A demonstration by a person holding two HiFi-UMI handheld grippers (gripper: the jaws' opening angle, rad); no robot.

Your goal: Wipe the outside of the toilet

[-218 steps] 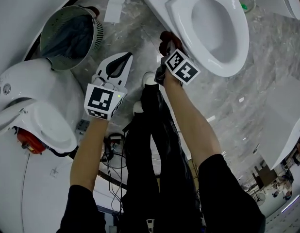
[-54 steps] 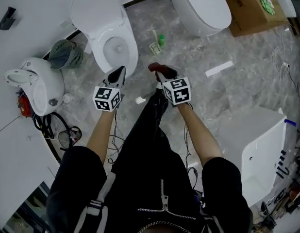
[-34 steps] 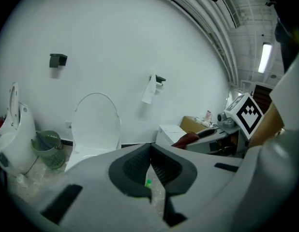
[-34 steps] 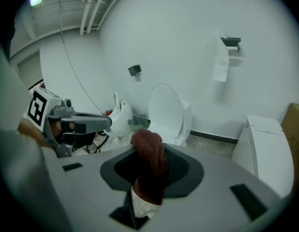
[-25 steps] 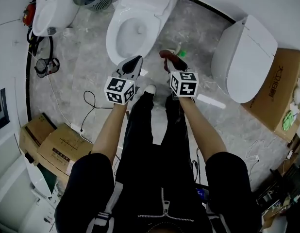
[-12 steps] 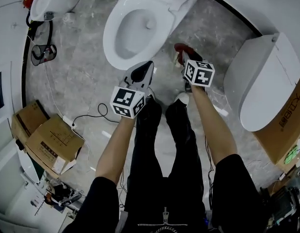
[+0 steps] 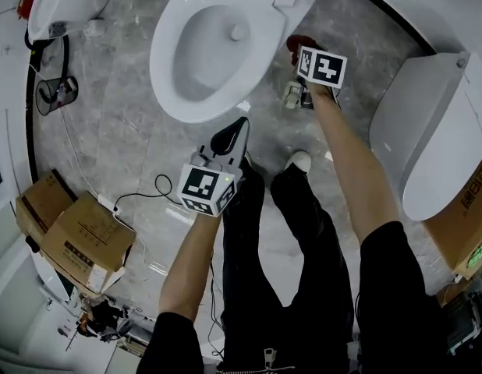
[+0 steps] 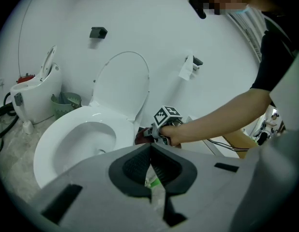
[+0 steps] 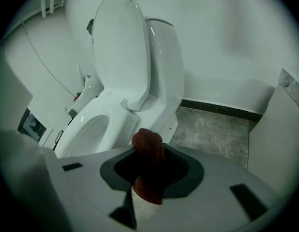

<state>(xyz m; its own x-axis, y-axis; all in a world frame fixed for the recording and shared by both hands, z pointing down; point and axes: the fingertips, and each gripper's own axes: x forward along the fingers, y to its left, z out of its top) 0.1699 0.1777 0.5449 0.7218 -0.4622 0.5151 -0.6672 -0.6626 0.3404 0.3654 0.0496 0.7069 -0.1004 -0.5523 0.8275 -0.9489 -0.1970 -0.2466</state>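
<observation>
Right tongs (image 7: pixel 297 47): clamped on the red cloth (image 9: pixel 148 170), upper right of centre in the head view.
Left tongs (image 7: pixel 239 129): jaws together, holding nothing, below the bowl.
Toilet (image 7: pixel 167 61): just left of the cloth; long axis runs lower left to upper right; my right hand is nearer.
Right gripper view only: pedestal flank (image 9: pixel 170 115), lid (image 9: pixel 121 47) raised.

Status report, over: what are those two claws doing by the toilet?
Left gripper shut, empty. Right gripper shut on red cloth, beside toilet, contact unclear. Small object on floor by right gripper.
</observation>
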